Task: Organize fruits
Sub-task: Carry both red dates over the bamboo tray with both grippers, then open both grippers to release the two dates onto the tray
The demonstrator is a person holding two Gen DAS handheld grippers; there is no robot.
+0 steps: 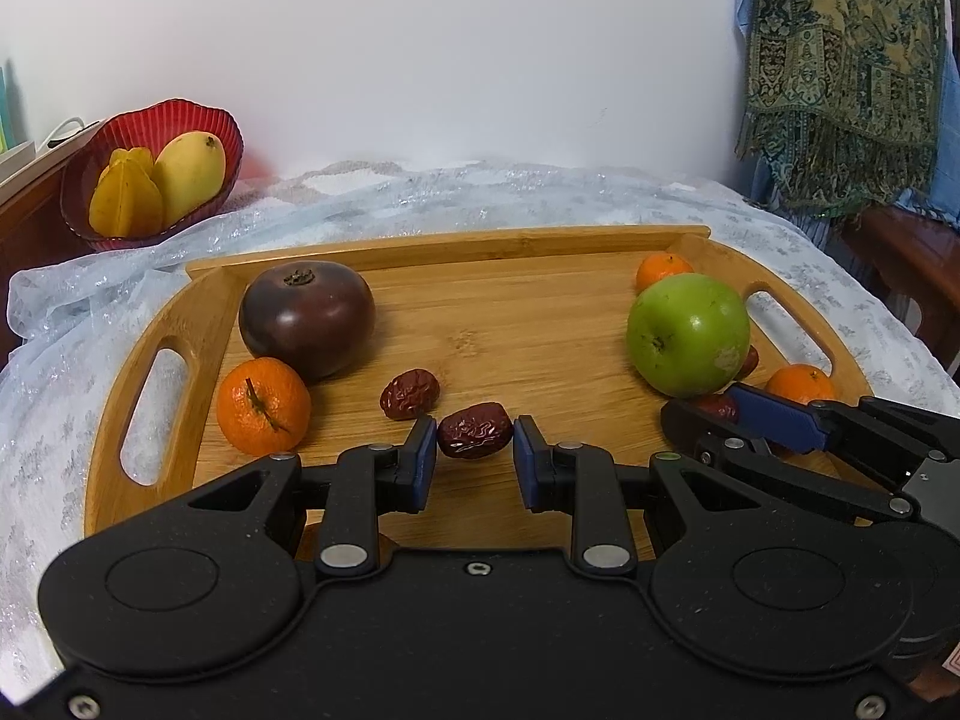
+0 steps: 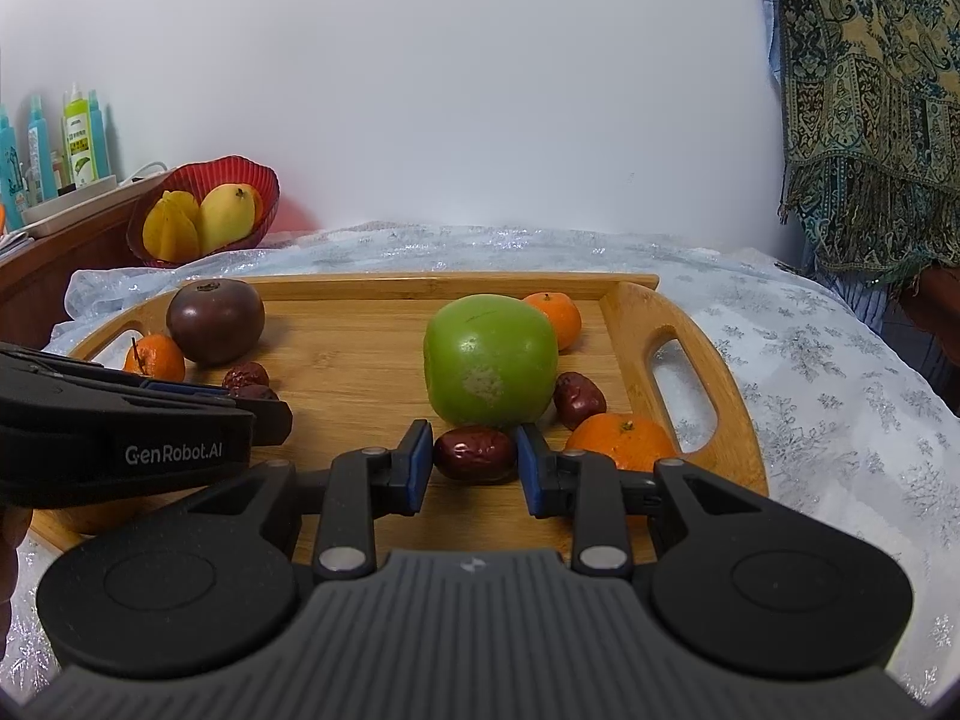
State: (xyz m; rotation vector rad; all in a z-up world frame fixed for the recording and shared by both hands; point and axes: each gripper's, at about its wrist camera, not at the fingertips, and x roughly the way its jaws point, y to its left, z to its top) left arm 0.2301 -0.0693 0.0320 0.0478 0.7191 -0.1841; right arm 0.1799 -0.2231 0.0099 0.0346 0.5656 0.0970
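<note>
The bamboo tray (image 1: 498, 324) lies bare through its middle, a wide lane running to the far rim. On its left side a dark purple fruit (image 1: 307, 317), a mandarin (image 1: 263, 407) and a red date (image 1: 410, 393) crowd together. On the right a green apple (image 2: 489, 360) bulks largest, with two mandarins and a date close around it (barely a gap between them). The left gripper (image 2: 264, 414) juts in low across the near left corner. A red bowl (image 1: 180, 126) stands well off the tray, far left.

Four red dates (image 2: 474, 455), three tangerines (image 1: 263, 406), one green apple (image 2: 489, 360).
</note>
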